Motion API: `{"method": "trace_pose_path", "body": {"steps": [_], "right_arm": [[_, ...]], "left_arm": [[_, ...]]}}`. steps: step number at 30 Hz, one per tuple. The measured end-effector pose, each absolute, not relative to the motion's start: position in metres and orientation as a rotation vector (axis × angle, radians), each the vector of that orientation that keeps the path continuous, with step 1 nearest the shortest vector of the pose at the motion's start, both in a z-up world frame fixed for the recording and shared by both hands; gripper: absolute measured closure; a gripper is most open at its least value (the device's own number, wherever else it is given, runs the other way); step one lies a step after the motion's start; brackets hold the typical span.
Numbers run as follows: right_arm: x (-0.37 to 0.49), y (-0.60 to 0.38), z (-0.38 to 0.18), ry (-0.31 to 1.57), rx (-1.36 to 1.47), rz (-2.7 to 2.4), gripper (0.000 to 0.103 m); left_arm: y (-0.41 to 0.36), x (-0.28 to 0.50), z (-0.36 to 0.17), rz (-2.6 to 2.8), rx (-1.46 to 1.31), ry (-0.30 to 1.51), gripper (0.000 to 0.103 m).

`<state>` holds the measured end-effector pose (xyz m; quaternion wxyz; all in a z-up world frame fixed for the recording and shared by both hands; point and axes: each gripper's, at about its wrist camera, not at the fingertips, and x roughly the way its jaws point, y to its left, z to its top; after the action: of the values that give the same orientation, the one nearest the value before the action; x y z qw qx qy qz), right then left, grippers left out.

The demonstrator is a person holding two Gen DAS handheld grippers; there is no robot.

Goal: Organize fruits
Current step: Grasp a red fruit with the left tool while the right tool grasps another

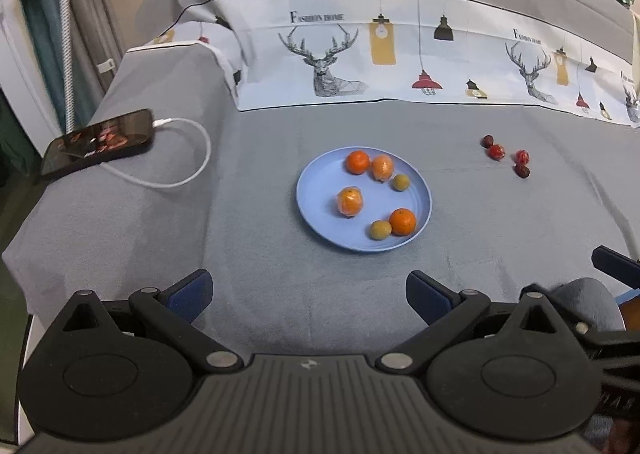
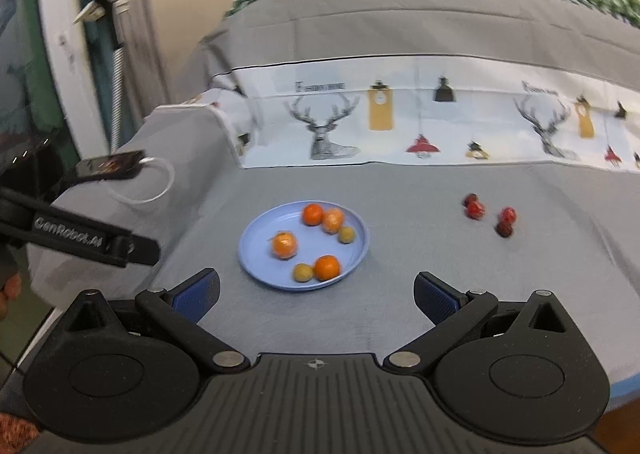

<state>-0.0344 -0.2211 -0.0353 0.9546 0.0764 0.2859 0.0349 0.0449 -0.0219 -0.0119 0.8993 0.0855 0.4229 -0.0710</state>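
Note:
A light blue plate [image 1: 320, 230] [image 2: 256, 254] rests on the grey cloth and holds several oranges [image 1: 357, 161] [image 2: 312, 214] and two small yellow-green fruits [image 1: 380, 230] [image 2: 303, 272]. Two of the oranges look wrapped in clear film. Several small red fruits [image 1: 497, 152] [image 2: 476, 209] lie loose on the cloth to the plate's right. My left gripper [image 1: 309, 294] hovers open in front of the plate, holding nothing. My right gripper [image 2: 316, 294] is also open and empty, near the plate's front edge. Part of the left gripper's body [image 2: 80, 238] shows at the left in the right wrist view.
A phone [image 1: 96, 141] [image 2: 110, 165] on a white charging cable [image 1: 188, 157] lies at the left on the cloth. A printed deer-and-lamp fabric [image 1: 400, 53] covers the raised back. The cloth's front edge drops off near the grippers.

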Motion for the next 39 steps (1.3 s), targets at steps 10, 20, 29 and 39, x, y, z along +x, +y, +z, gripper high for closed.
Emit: {"method": "trace_pose_path", "body": {"steps": [10, 20, 29, 39], "right_arm": [[-0.010, -0.312, -0.051, 0.583, 0.195, -0.197, 0.001], [0.102, -0.448, -0.097, 0.643, 0.191, -0.379, 0.001], [0.234, -0.510, -0.179, 0.796, 0.185, -0.223, 0.005], [0.265, -0.506, -0.212, 0.785, 0.022, -0.202, 0.046]], "left_arm": [[-0.117, 0.107, -0.023, -0.264, 0.222, 0.880, 0.000], [-0.277, 0.228, -0.093, -0.457, 0.299, 0.911, 0.000], [-0.351, 0.332, -0.168, -0.517, 0.207, 1.047, 0.000], [-0.384, 0.363, -0.211, -0.517, 0.223, 1.136, 0.001]]}}
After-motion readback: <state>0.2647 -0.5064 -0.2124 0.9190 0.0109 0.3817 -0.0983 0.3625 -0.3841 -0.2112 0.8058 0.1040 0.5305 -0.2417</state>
